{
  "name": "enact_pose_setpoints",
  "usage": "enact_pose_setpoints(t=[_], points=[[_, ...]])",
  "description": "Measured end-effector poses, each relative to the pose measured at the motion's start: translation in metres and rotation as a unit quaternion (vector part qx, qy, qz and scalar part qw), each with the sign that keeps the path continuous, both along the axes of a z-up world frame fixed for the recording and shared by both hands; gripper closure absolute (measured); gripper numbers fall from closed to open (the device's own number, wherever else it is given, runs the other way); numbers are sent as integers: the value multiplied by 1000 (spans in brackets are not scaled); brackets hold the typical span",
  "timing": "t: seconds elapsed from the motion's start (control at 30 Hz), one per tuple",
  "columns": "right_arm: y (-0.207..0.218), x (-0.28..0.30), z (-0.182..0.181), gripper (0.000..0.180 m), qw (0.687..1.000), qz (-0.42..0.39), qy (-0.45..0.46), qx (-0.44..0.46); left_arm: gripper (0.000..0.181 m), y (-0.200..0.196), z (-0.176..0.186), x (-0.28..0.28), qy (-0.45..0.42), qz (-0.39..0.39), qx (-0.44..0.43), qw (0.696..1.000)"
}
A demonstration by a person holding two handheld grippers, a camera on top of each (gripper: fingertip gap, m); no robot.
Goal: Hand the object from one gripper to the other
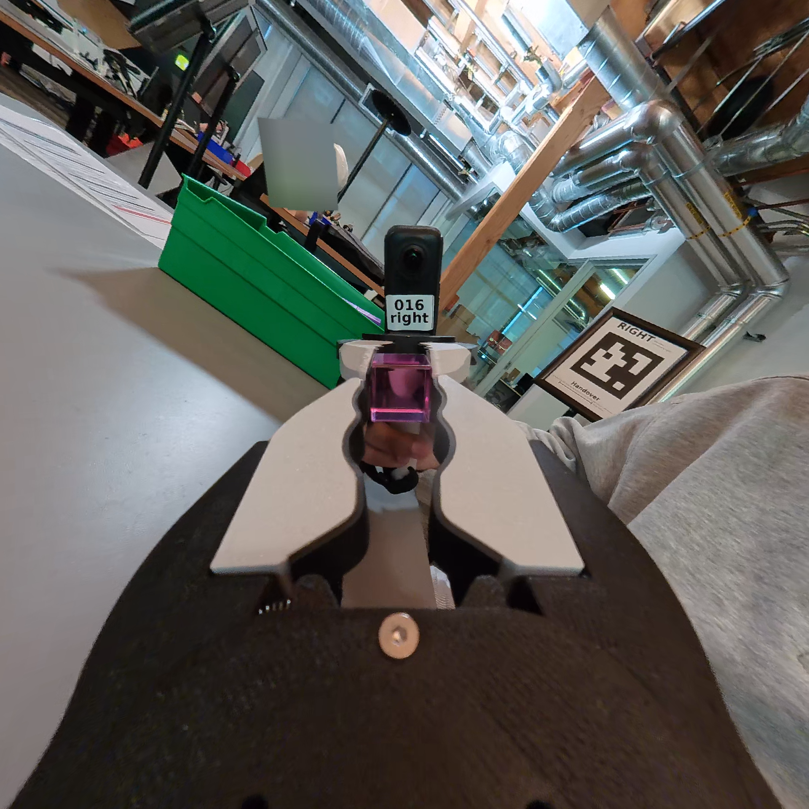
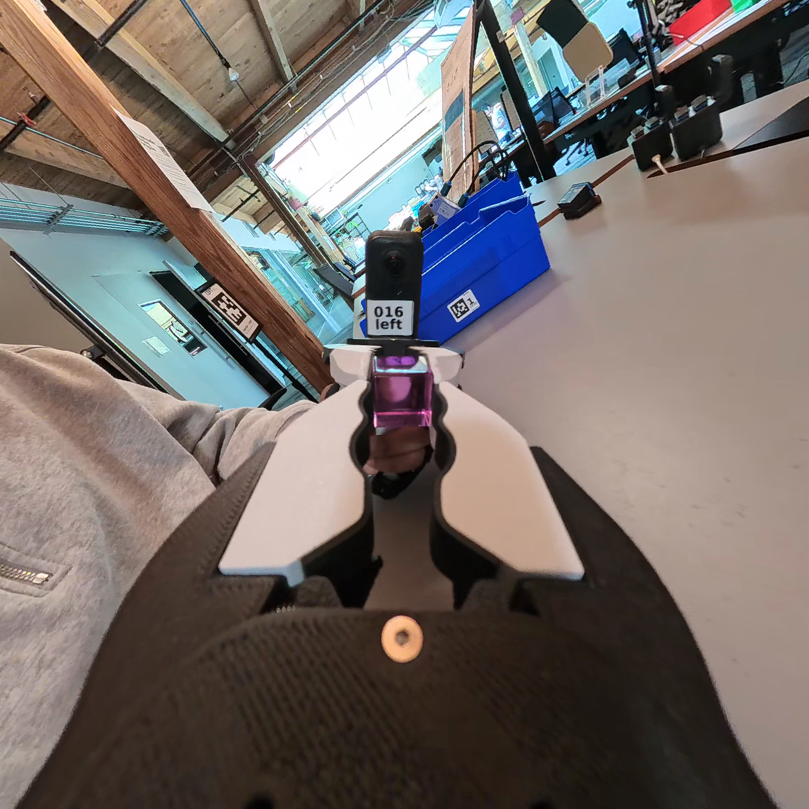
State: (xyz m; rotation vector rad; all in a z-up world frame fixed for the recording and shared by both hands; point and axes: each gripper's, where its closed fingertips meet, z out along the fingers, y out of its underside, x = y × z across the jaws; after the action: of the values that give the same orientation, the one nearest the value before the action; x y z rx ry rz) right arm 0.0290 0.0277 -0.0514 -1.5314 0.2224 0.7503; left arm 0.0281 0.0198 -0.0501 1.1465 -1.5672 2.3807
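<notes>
The purple cube (image 1: 399,387) (image 2: 402,391) is translucent, hangs in the air above the bench (image 1: 87,394) (image 2: 656,372), and sits between two pairs of tongs at once. In the left wrist view the left tongs (image 1: 399,396) close narrowly on it, their pale fingers (image 1: 324,437) pressing its left and right faces near the tips. Straight beyond the cube the right tongs (image 1: 405,359) meet it head-on, their white tips flanking its far end; from this side I cannot tell for sure how firmly they bear on it. The right wrist view settles that — the right tongs (image 2: 402,396) are drawn in against the cube's sides, and the left tongs (image 2: 394,365) show past it, tips lying along its far end.

Above the cube, on each facing tool, stands a black camera (image 1: 412,262) (image 2: 394,271) with a white label below its lens. Below the cube, through the gap of the fingers, part of a hand (image 1: 396,446) (image 2: 396,453) shows. A grey sleeve (image 1: 700,481) (image 2: 87,437) lies beside the cube — to its right in the left wrist view, to its left in the right.

Farther from the cube, a green bin (image 1: 262,271) rests on the bench up and to the left in the left wrist view, and a framed marker sign (image 1: 617,363) stands to the right. In the right wrist view a blue bin (image 2: 481,262) sits on the bench up and to the right of the cube.
</notes>
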Motion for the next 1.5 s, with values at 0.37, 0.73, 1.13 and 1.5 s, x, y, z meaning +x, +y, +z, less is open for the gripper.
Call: enact_pose_setpoints(t=[0.37, 0.73, 1.13, 1.5], points=[[-8, 20, -4, 154, 987, 19, 160, -17, 119, 10, 1, 5, -112, 82, 149, 979], [-6, -5, -29, 154, 926, 136, 334, -109, 132, -8, -20, -5, -169, 48, 303, 937], [-5, -6, -26, 149, 921, 143, 351, -90, 155, -8, -22, -6, -154, 36, 303, 940], [-6, 20, -10, 129, 993, 24, 116, -6, 155, 12, -11, 6, -2, 17, 84, 996]])
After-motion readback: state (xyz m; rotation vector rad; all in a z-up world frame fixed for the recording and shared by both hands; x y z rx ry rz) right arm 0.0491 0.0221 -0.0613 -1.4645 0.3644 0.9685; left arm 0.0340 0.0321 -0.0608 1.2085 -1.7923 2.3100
